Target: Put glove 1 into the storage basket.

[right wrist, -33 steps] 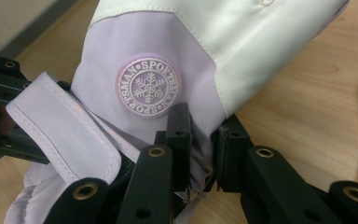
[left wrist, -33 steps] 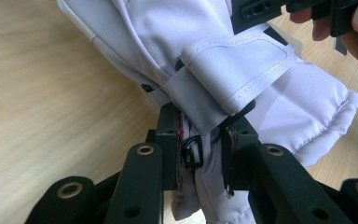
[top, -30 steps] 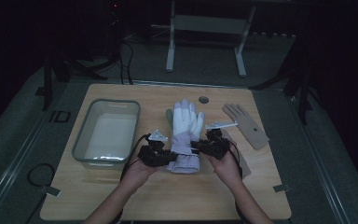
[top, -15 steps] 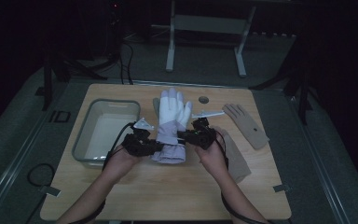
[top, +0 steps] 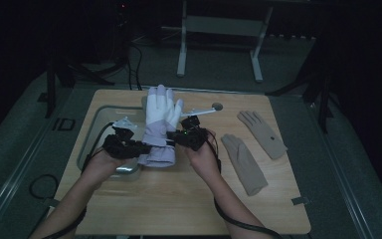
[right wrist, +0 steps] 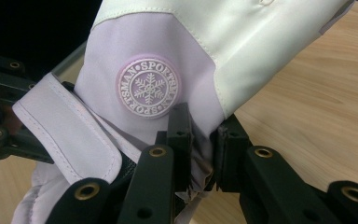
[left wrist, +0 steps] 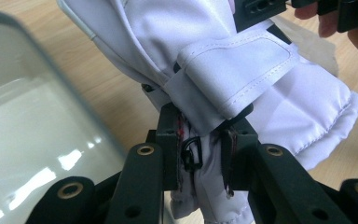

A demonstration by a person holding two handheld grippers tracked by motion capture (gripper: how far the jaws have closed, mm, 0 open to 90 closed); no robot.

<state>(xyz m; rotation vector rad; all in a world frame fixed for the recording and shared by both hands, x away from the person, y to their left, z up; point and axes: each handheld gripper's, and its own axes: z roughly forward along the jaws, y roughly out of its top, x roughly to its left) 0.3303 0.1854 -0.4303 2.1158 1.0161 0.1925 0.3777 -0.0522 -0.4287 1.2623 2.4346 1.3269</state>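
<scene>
high view: both grippers have the padded white-and-lilac ski glove (top: 160, 127) by its cuff end, left gripper (top: 129, 147) on one side and right gripper (top: 191, 137) on the other. The glove looks lifted off the light wooden bench (top: 179, 199), fingertips pointing away from the person, partly over the edge of the clear plastic tub (top: 92, 149). Two flat beige knit gloves (top: 252, 149) lie well apart from it, off toward the right side of the bench.

left gripper view: the fingers (left wrist: 168, 140) are pinching bunched cuff fabric, right by a small black buckle (left wrist: 192, 154) under the wrist strap (left wrist: 235, 74). Tub wall (left wrist: 51, 88) sits just beside and below.

right gripper view: same deal, fingers (right wrist: 179, 135) clamped on the lilac cuff just under the round snowflake badge (right wrist: 148, 87). Solid pinch, fabric puckered between them.

progress: I'd say the grab and the lift are done, and the glove is mid-carry near the tub.

what's left: my guess is getting it fully over the tub, lowering it in and letting go. The two beige gloves look untouched so far.
</scene>
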